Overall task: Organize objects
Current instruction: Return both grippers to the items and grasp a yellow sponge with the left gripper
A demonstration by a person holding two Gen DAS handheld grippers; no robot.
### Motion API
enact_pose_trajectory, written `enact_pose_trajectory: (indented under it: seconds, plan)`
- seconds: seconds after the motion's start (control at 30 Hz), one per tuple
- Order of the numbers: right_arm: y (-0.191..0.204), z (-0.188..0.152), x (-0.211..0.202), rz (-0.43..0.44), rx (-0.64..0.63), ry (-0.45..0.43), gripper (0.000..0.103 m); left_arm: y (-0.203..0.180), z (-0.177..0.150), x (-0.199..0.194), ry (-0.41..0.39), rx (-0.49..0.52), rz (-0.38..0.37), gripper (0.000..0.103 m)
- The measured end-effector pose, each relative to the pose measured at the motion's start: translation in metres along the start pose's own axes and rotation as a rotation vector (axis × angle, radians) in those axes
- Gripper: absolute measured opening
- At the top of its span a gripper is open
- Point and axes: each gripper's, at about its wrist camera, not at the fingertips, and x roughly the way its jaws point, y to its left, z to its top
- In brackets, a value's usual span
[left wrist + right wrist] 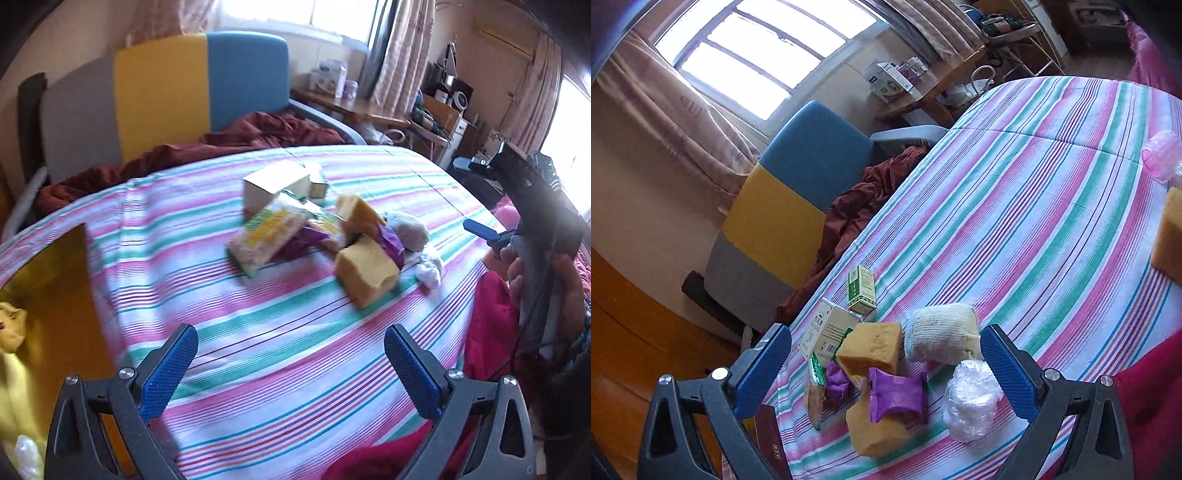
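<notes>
Left gripper (290, 347): jaws spread wide, nothing between the blue pads, held above the striped bedsheet (258, 369). Ahead of it and slightly to its right lies the cluster of loose items, blurred in this view. Nearest is an orange sponge block (365, 271), with a second sponge (356, 214) behind it; to their left a green-and-yellow snack packet (266, 236) leans against a white carton (273, 188). Purple wrappers (391, 242) sit between the sponges. Far right of this gripper, a hand (543, 273) holds the right gripper's handle. To the lower left, a yellow cloth (11, 325) lies on the wooden floor beside the bed. Right gripper (886, 354): jaws likewise wide apart and empty, poised directly over the same cluster. Between its pads, nearest the camera, are a purple packet (895, 397) resting on a sponge (875, 432), and a clear plastic bundle (969, 400) just inside the right pad. Beyond these, a further sponge (873, 347) and a rolled white bandage (942, 332) lie side by side, touching or nearly so. Farther ahead to the left stand a white medicine box (827, 328) and a small green-and-white box (862, 290). Well apart to the far right: another sponge (1169, 236) and a pink plastic item (1161, 155). Beyond the bed edge, a dark red blanket (857, 210) and a blue, yellow and grey headboard (786, 206).
</notes>
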Motion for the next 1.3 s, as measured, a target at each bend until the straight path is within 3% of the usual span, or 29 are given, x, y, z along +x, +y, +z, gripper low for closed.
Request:
enact_pose_trajectory:
  seconds: [0.3, 0.6, 0.7, 0.83, 1.07, 1.2, 1.3]
  plan:
    - [-0.003, -0.001, 0.006, 0.042, 0.005, 0.044, 0.103, -0.052, 0.032, 0.073, 0.102, 0.073, -0.071, 0.103]
    - [-0.003, -0.002, 0.01, 0.063, 0.004, 0.073, 0.103, -0.078, 0.048, 0.132, 0.166, 0.099, -0.06, 0.102]
    - [-0.002, -0.002, 0.012, 0.068, 0.001, 0.086, 0.103, -0.073, 0.043, 0.143, 0.186, 0.089, -0.065, 0.067]
    - [0.001, -0.002, 0.013, 0.065, -0.015, 0.091, 0.103, -0.051, 0.029, 0.126, 0.147, 0.042, -0.149, 0.061]
    - [0.002, -0.003, 0.016, 0.054, -0.022, 0.11, 0.103, -0.005, -0.018, 0.079, 0.091, -0.012, -0.134, 0.061]
    - [0.009, -0.006, 0.026, 0.053, -0.062, 0.173, 0.103, 0.01, -0.042, 0.059, 0.069, -0.051, -0.12, 0.06]
    - [0.021, -0.012, 0.041, 0.061, -0.137, 0.272, 0.103, 0.013, -0.047, 0.056, 0.06, -0.043, -0.124, 0.06]
